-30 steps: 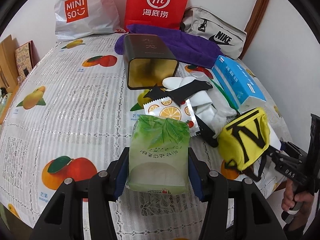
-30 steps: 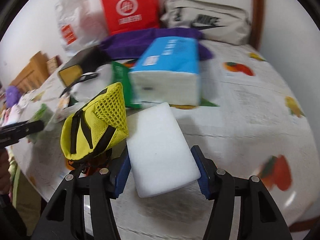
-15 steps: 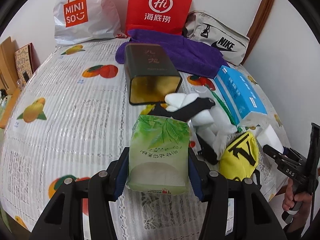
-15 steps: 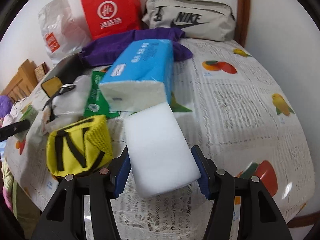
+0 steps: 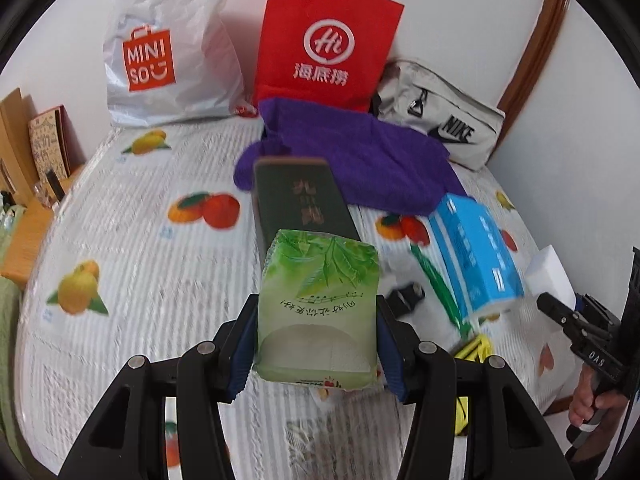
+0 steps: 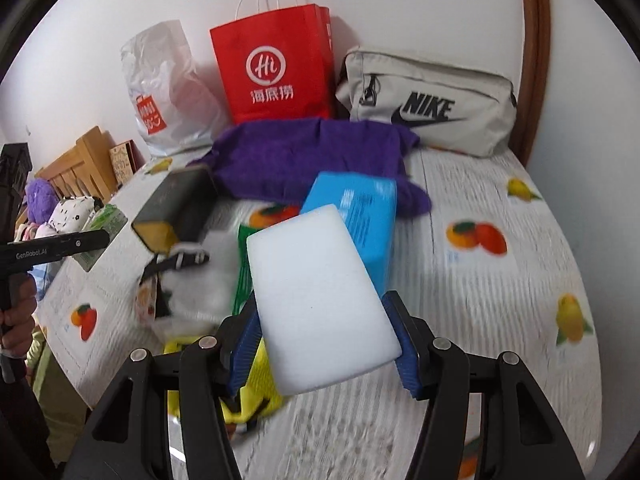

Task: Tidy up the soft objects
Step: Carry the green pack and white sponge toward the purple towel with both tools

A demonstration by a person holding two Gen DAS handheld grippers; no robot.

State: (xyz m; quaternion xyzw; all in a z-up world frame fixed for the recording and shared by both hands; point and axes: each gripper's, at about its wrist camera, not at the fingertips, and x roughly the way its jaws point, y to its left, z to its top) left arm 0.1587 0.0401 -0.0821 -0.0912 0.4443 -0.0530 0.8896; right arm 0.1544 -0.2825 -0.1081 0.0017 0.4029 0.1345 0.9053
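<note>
Fruit-print tablecloth (image 5: 132,264) covers the table. Left gripper (image 5: 318,354) pinches a green tissue pack (image 5: 318,312) and right gripper (image 6: 326,350) pinches a white sponge (image 6: 320,304) — both held up off the table. Next, I think, each needs a tidy spot to go. A dark tin (image 5: 300,204), purple towel (image 5: 360,160) and blue tissue pack (image 5: 474,256) crowd the middle — steer around them.

Each camera sits close behind its own gripper, looking steeply down across the fruit-print table (image 5: 120,248) toward the wall. Both views share the red bag (image 5: 324,40) (image 6: 276,64), purple cloth (image 5: 360,160) (image 6: 304,152) and blue pack (image 5: 476,256) (image 6: 360,208).
</note>
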